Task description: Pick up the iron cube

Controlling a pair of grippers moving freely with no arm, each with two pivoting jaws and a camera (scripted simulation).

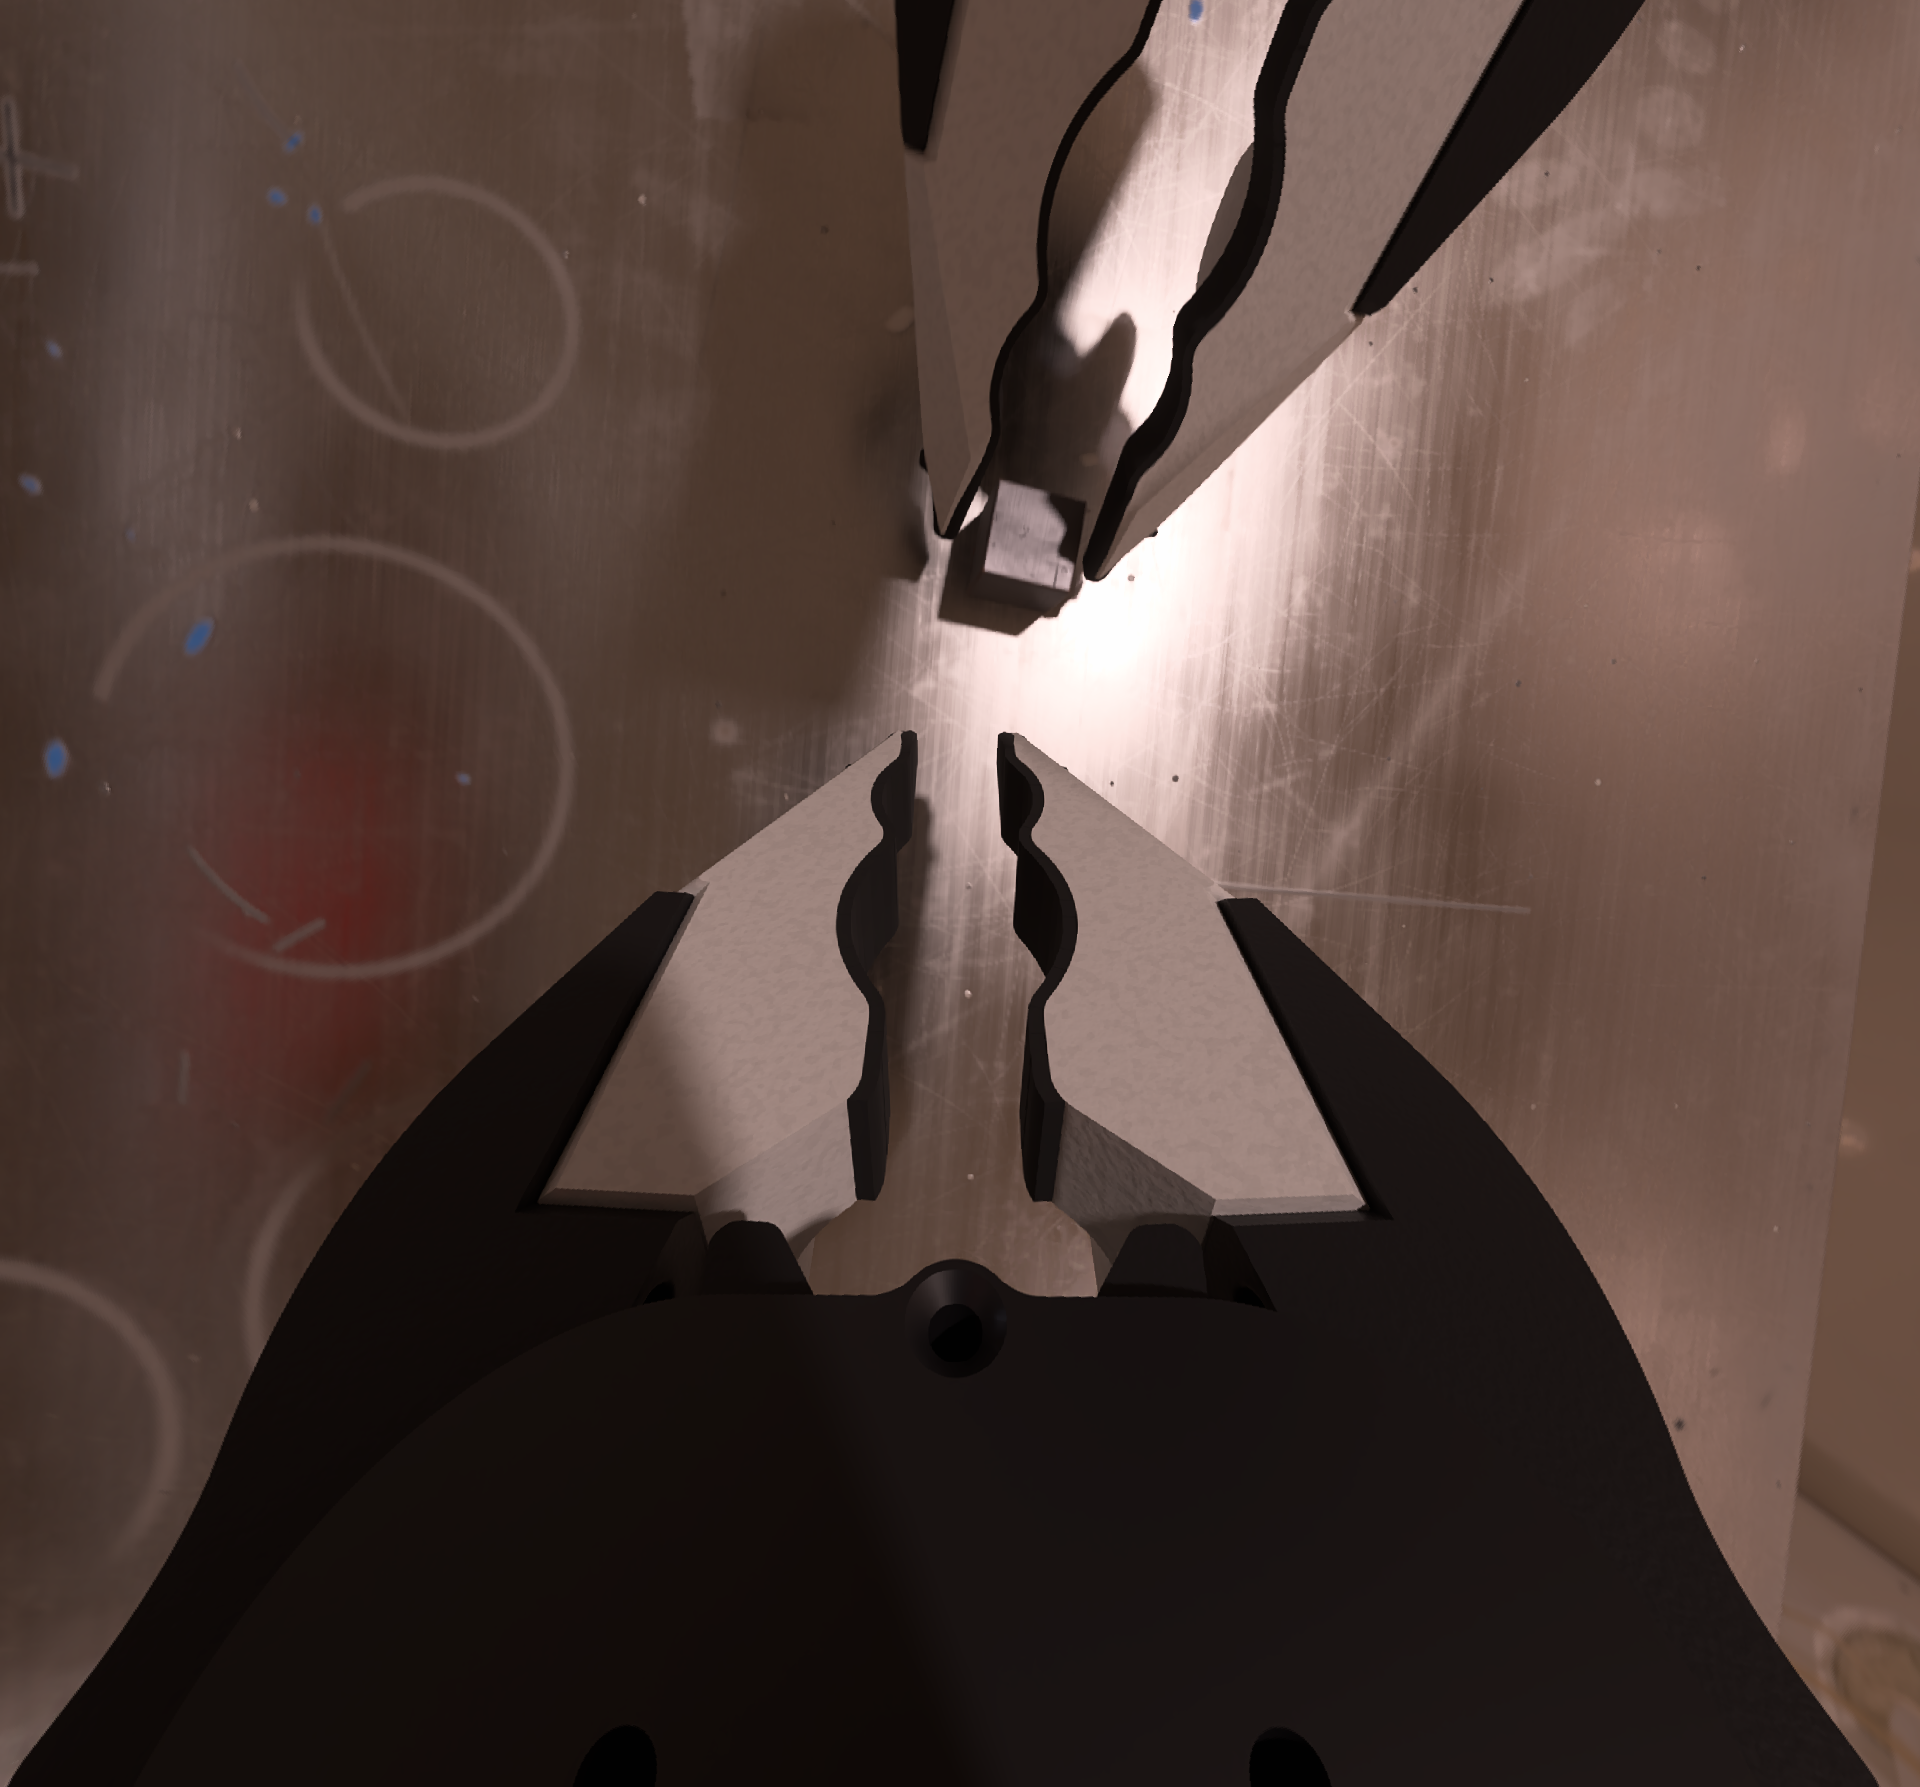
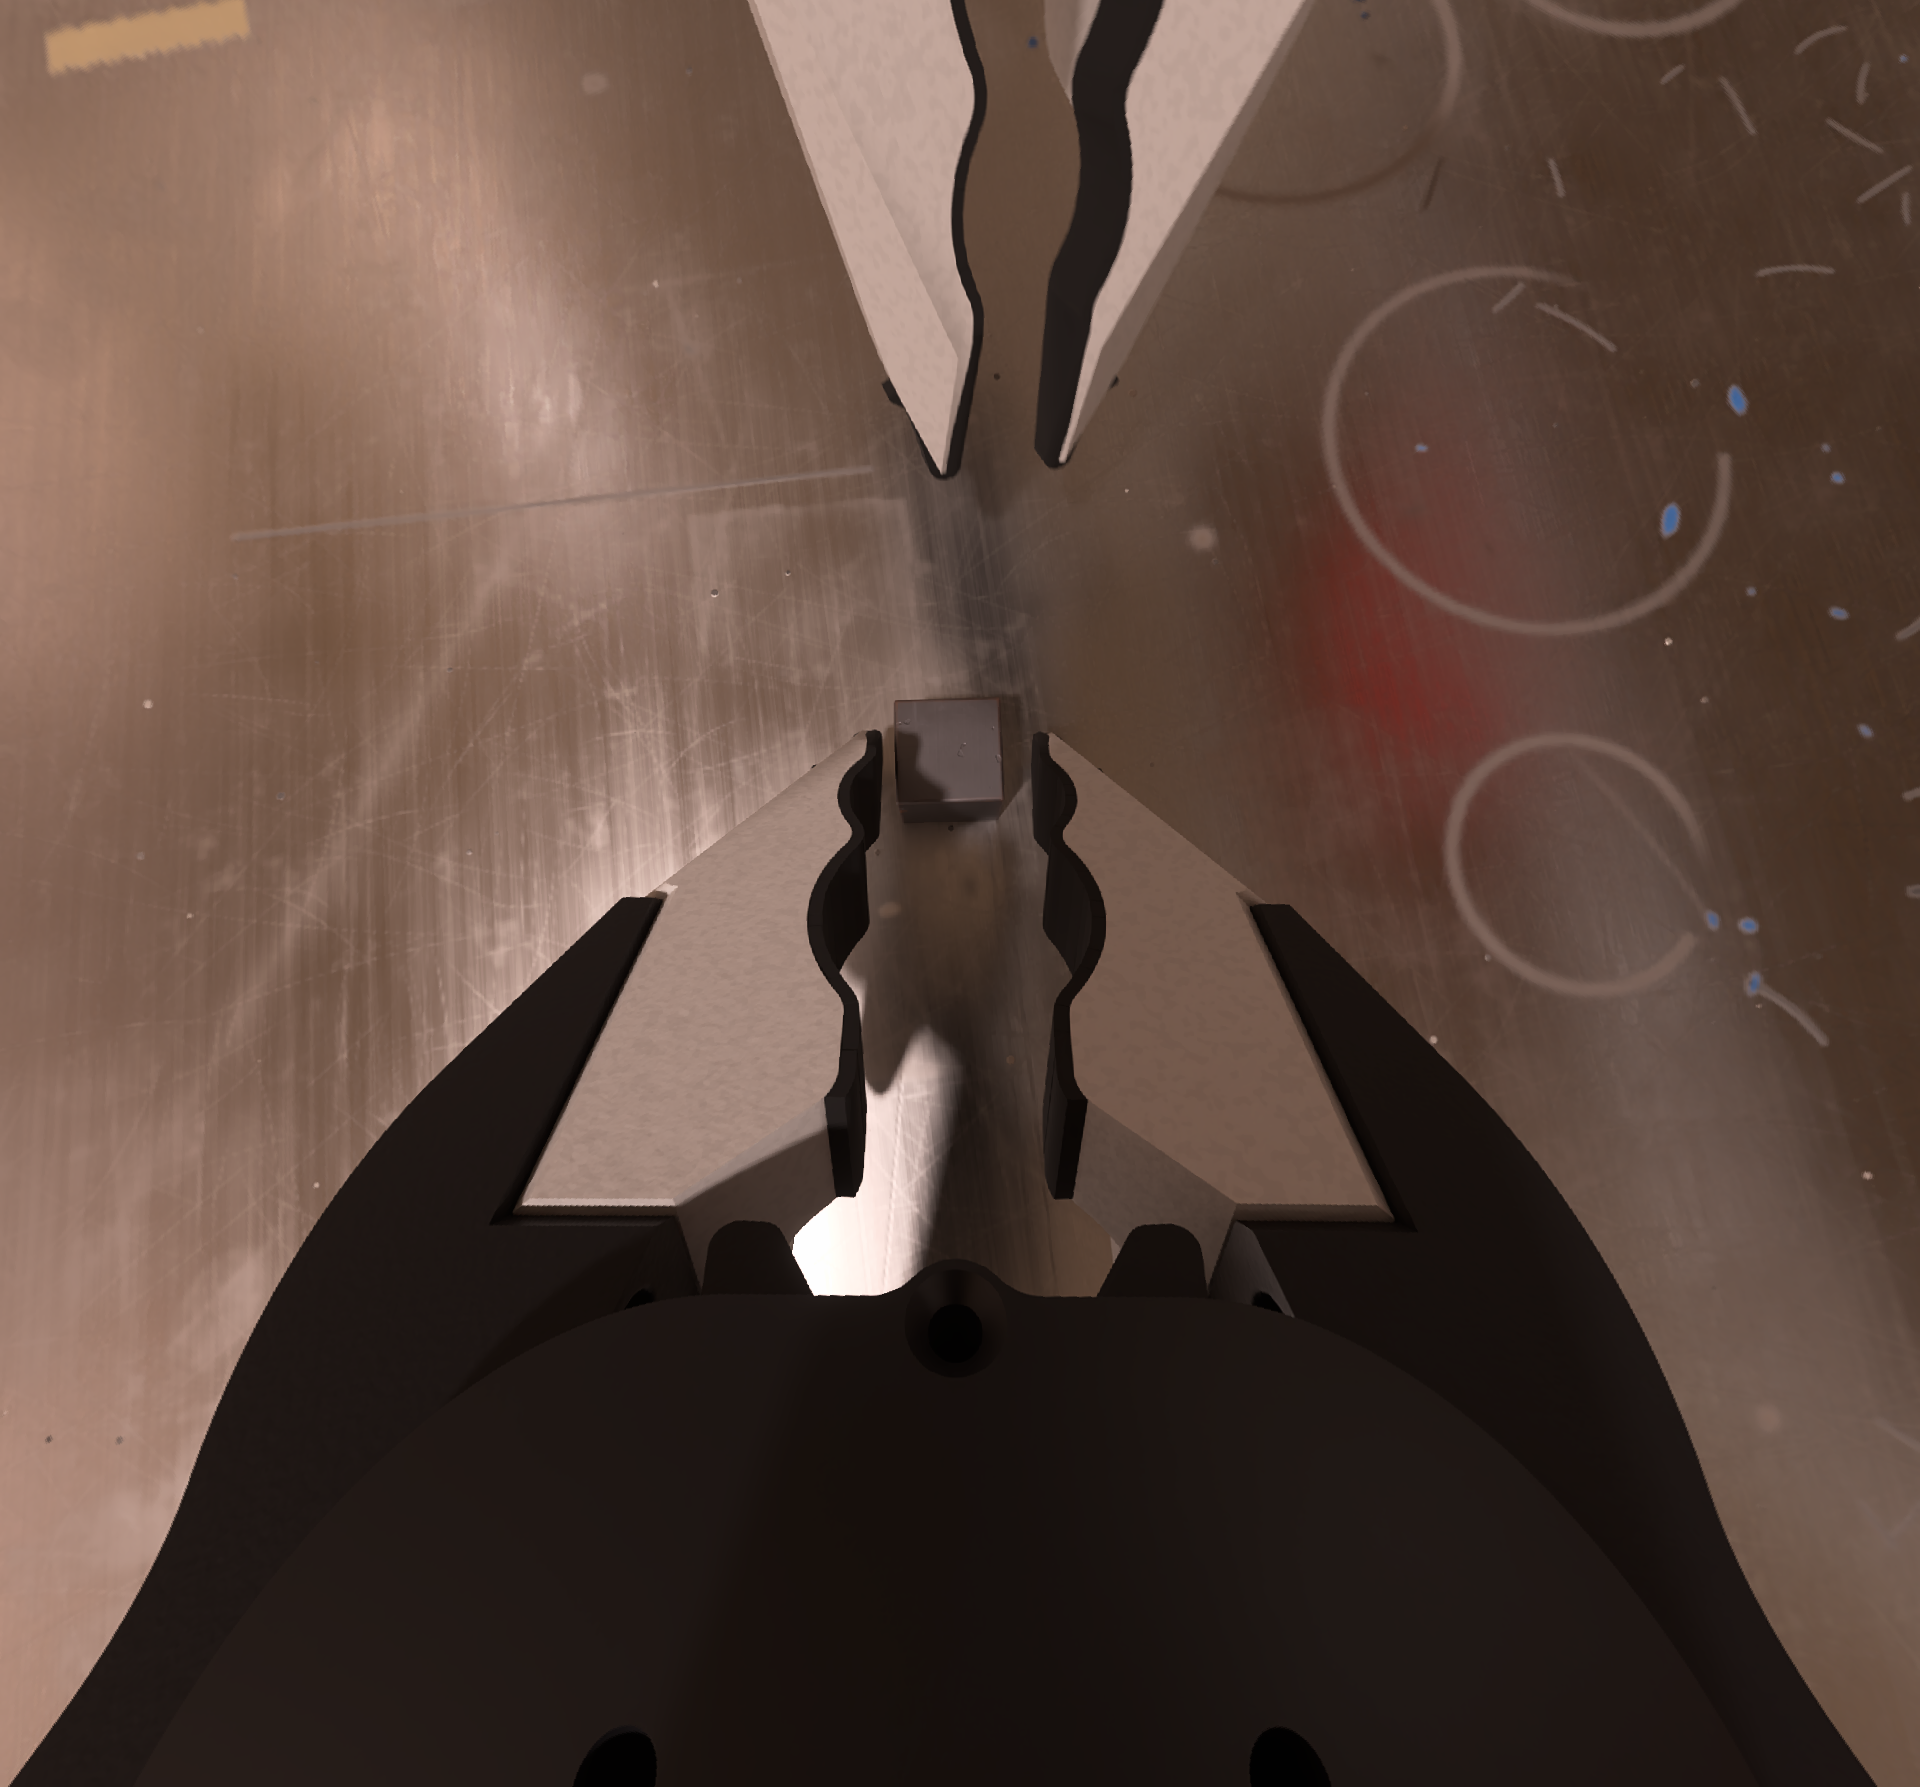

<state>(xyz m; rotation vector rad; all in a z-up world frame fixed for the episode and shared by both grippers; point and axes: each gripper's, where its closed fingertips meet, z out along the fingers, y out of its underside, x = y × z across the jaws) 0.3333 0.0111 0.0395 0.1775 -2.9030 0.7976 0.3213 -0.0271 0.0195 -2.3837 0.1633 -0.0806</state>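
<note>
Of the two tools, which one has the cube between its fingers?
The right tool: the iron cube sits between its open fingertips, on the metal table. The left tool has nothing between its fingers.

The small dark grey metal cube is plain. The scratched brown metal tabletop bears pale rings, blue flecks, a red smudge at right and a tan strip upper left.

Right tongs hide the iron cube's sides; contact perhaps unclear.
</note>
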